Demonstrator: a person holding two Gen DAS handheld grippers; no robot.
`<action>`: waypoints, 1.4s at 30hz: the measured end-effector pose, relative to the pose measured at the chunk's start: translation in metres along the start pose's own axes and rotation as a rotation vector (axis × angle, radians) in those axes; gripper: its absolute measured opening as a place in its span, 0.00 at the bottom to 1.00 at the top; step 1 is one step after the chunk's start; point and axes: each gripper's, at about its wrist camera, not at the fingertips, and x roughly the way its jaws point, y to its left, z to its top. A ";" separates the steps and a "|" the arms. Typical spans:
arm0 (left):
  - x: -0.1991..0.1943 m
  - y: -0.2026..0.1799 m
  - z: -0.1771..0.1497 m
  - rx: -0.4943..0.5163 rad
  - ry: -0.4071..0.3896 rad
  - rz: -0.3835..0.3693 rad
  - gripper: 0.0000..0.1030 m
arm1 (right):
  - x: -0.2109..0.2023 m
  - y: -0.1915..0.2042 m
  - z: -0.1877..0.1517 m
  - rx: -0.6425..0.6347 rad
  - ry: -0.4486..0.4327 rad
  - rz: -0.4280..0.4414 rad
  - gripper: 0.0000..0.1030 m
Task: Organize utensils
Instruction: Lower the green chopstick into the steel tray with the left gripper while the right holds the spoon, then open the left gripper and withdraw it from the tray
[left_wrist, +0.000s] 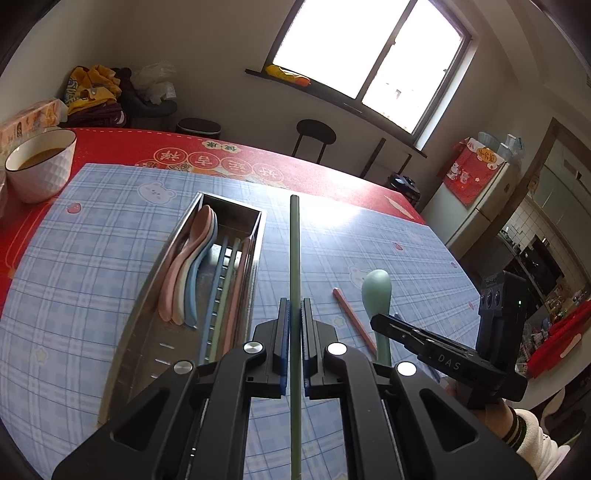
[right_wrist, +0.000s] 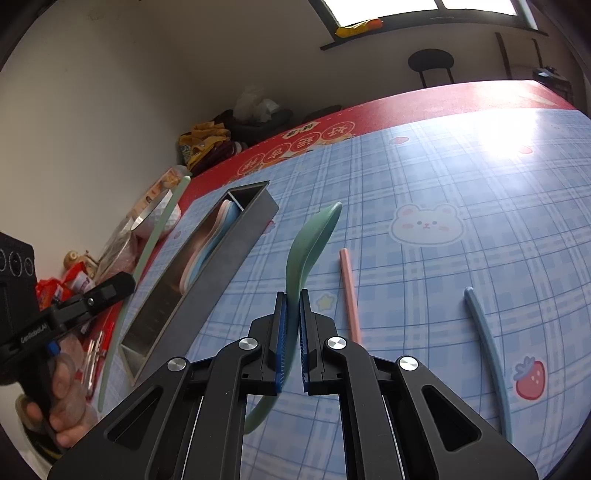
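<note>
My left gripper (left_wrist: 294, 308) is shut on a green chopstick (left_wrist: 294, 251), which sticks straight out above the mat, just right of the steel utensil tray (left_wrist: 159, 258). Three spoons (left_wrist: 184, 273) and several chopsticks (left_wrist: 225, 280) lie in that tray. In the right wrist view my right gripper (right_wrist: 291, 302) is shut on the handle of a green spoon (right_wrist: 314, 236), its bowl raised over the mat beside the tray (right_wrist: 236, 251). A pink chopstick (right_wrist: 349, 291) and a blue chopstick (right_wrist: 487, 354) lie loose on the mat. The left gripper (right_wrist: 122, 282) with its green chopstick (right_wrist: 155, 229) shows at the left.
A blue checked mat (left_wrist: 92, 240) covers the red tablecloth (left_wrist: 122, 144). A white bowl (left_wrist: 40, 166) with brown liquid stands at the far left beside a tissue box (left_wrist: 29, 118). Snack packets (right_wrist: 70, 280) clutter the table's left end. A stool (left_wrist: 316, 138) stands beyond the far edge.
</note>
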 end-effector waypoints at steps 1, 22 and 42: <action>-0.001 0.003 0.007 0.009 0.005 0.015 0.05 | 0.000 -0.002 0.000 0.006 -0.001 0.002 0.06; 0.100 0.028 0.025 0.136 0.269 0.223 0.05 | -0.024 -0.030 -0.006 0.065 -0.040 -0.007 0.06; 0.091 0.023 0.019 0.140 0.287 0.218 0.23 | -0.017 -0.026 -0.005 0.075 -0.022 -0.022 0.06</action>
